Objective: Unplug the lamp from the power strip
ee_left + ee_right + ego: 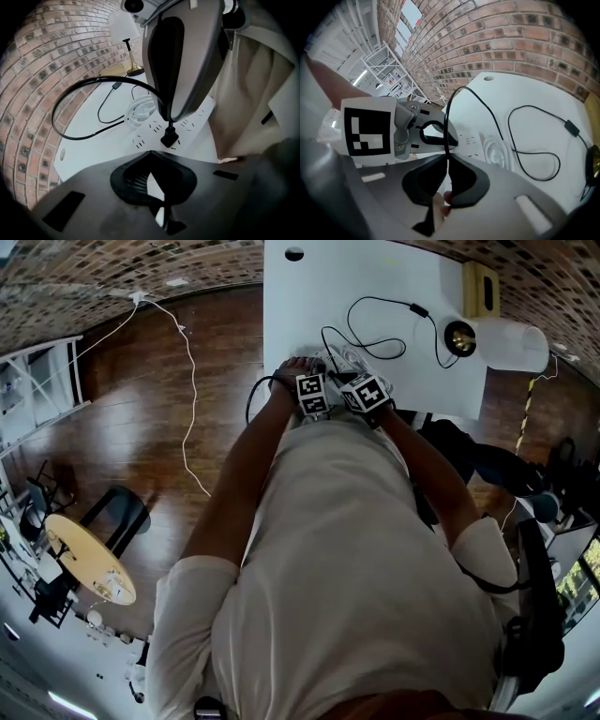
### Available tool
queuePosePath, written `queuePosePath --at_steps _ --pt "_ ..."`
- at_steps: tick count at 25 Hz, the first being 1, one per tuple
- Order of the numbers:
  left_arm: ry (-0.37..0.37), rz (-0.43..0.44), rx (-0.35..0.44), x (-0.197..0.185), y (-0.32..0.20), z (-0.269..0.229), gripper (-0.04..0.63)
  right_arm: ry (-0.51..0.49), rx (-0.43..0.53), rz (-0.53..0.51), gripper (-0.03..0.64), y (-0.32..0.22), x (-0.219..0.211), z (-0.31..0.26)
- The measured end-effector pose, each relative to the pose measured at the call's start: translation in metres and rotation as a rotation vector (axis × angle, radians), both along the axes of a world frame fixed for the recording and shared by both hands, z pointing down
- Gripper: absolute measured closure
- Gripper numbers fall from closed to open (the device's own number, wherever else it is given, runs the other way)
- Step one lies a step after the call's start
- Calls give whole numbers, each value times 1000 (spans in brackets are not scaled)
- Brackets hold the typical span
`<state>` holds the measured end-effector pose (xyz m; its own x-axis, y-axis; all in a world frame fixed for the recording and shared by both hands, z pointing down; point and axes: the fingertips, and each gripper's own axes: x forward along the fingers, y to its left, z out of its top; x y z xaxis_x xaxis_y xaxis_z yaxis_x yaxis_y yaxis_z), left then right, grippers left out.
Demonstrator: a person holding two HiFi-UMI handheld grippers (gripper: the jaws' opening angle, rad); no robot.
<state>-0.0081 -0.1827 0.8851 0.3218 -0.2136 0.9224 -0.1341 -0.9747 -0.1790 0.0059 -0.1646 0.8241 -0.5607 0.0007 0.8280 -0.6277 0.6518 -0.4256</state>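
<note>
Our left tool [150, 153] closed, empty, at strip [149, 133] | our right tool [446, 158] clamped on cord [446, 126] just above plug [169, 138] | plug seated in strip | lamp [511, 345] upper right of tabletop [375, 277]

**Brick, timber and a white desk**

We see a red-brown brick wall [525, 33] behind a white rectangular desk [375, 277]. Below us lies a dark polished wooden floor [112, 427], with a thin white cable [187, 381] trailing across it. At left stand a white metal shelving rack [37, 381], a round pale-yellow table [89, 559] and a black chair [122, 517]. Bright windows [410, 14] sit high in the brickwork.
</note>
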Motion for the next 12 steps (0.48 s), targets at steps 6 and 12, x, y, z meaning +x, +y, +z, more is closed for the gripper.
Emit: queuePosePath --at_steps 6,12 --pt "-20 10 -19 -1 1 3 606 -6 -24 5 606 -8 -5 0" --pt "-5 37 -48 -3 3 1 604 -26 -35 39 606 -4 0 -3"
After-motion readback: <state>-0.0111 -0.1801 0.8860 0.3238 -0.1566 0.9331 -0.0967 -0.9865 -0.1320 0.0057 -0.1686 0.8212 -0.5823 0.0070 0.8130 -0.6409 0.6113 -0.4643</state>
